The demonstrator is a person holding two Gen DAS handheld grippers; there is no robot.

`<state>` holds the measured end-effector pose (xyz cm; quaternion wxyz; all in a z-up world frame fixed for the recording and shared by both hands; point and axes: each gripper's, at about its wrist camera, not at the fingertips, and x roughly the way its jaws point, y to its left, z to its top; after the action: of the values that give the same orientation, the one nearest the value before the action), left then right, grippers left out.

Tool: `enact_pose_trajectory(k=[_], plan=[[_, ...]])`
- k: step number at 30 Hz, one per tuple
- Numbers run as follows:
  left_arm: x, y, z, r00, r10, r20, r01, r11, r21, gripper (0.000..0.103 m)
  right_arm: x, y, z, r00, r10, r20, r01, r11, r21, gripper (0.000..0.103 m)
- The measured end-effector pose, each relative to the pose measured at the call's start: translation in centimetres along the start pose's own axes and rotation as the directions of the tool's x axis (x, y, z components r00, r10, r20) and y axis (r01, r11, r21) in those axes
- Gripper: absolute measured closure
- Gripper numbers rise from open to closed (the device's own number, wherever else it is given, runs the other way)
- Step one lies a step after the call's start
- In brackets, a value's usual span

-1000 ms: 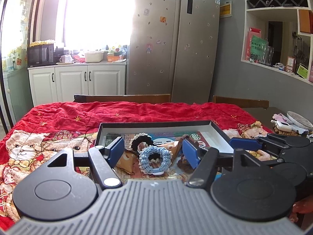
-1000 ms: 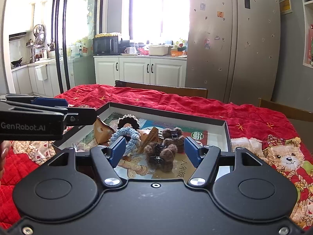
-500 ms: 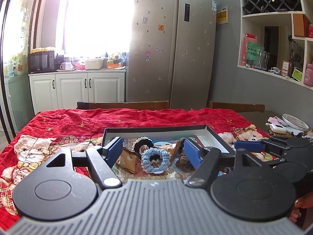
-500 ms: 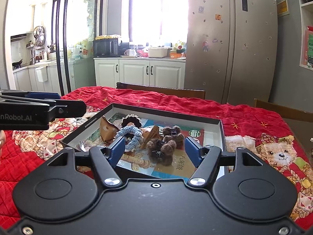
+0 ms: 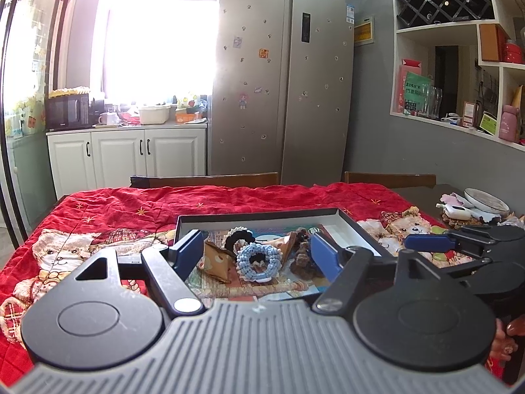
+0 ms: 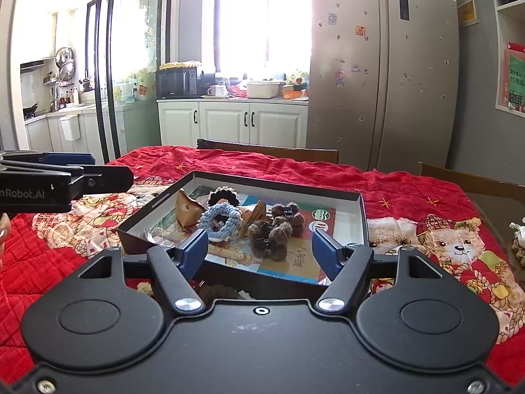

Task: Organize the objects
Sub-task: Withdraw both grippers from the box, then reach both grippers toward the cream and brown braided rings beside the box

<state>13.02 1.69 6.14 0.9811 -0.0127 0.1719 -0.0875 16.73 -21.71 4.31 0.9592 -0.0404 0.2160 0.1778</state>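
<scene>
- Left claw (image 5: 256, 252): jaws apart and opening, nothing between the blue pads; it hangs short of the near edge of the tray.
- Right claw (image 6: 259, 249): jaws likewise apart and opening, holding nothing; it hangs over the near rim of the tray.
- Tray (image 6: 362, 220): shallow, black-rimmed, lined with printed paper, lying flat on the red quilted cloth (image 6: 410, 190) that covers the desk.
- Blue knitted scrunchie (image 6: 220, 218): in the tray, left of centre, touching the neighbouring items.
- Black-and-cream scrunchie (image 6: 224, 195): just behind the blue one.
- Brown fuzzy hair clips (image 6: 274, 229): two, side by side, right of the blue scrunchie.
- Tan folded packets (image 6: 187, 211): one at the left of the group, another leaning between scrunchie and clips; material unclear, possibly paper.
- Dark fuzzy item (image 6: 216, 292): partly hidden below the tray's near wall; identity cannot be told.
- White dish (image 5: 485, 198): at the desk's far right, well apart from the tray.
</scene>
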Motion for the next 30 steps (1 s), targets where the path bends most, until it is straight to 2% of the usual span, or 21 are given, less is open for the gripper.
enact_pose_trajectory(k=[13,30], plan=[[-1.2,0.5,-1.5,1.0,-0.002,-0.02,0.002,1.0,0.005,0.021,-2.1,1.0,-1.3,1.0,0.014,-0.008,-0.014,1.0,-0.014,0.031],[-1.2,1.6,-3.7,0.998,0.005,-0.06,-0.005,1.0,0.001,0.019,-1.7,1.3,-3.4,0.999,0.024,-0.025,-0.023,0.999,0.029,0.031]])
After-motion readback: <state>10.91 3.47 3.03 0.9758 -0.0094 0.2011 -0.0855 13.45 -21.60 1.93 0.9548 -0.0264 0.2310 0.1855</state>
